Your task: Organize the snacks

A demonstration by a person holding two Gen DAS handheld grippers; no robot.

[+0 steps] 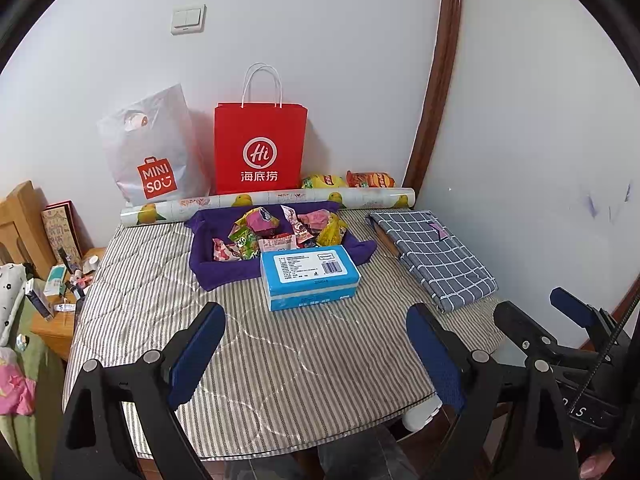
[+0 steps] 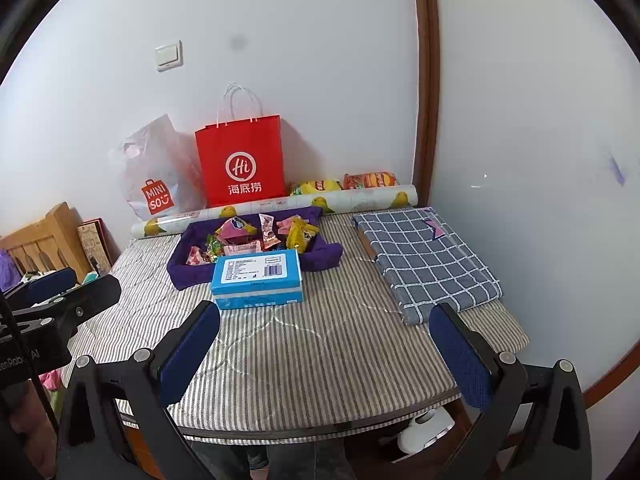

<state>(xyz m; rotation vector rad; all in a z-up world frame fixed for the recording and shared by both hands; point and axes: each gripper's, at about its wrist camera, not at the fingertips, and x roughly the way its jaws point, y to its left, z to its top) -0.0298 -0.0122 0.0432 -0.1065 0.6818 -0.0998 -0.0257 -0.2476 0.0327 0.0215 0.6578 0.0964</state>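
Both grippers, left (image 1: 316,354) and right (image 2: 324,354), hover wide and empty before the tissue box (image 1: 310,276), behind which snacks (image 1: 276,232) seemingly fill the purple tray (image 1: 224,272); two packets (image 1: 348,180) beyond remain.

Table (image 1: 280,360) w/ striped cloth cover, glass edge at near side. Purple tray (image 1: 224,268) of snacks (image 1: 276,228) sits mid-table toward far edge. Blue tissue box (image 1: 310,276) just in front of tray, touching its near wall. Folded checked cloth (image 1: 434,256) along right edge, far half. Printed roll (image 1: 272,202) lies across far edge, behind tray. Behind roll, at wall: white bag (image 1: 156,152) far-left corner, red bag (image 1: 260,148) beside it, two snack packs (image 1: 348,180) toward far-right corner. Near half bare.
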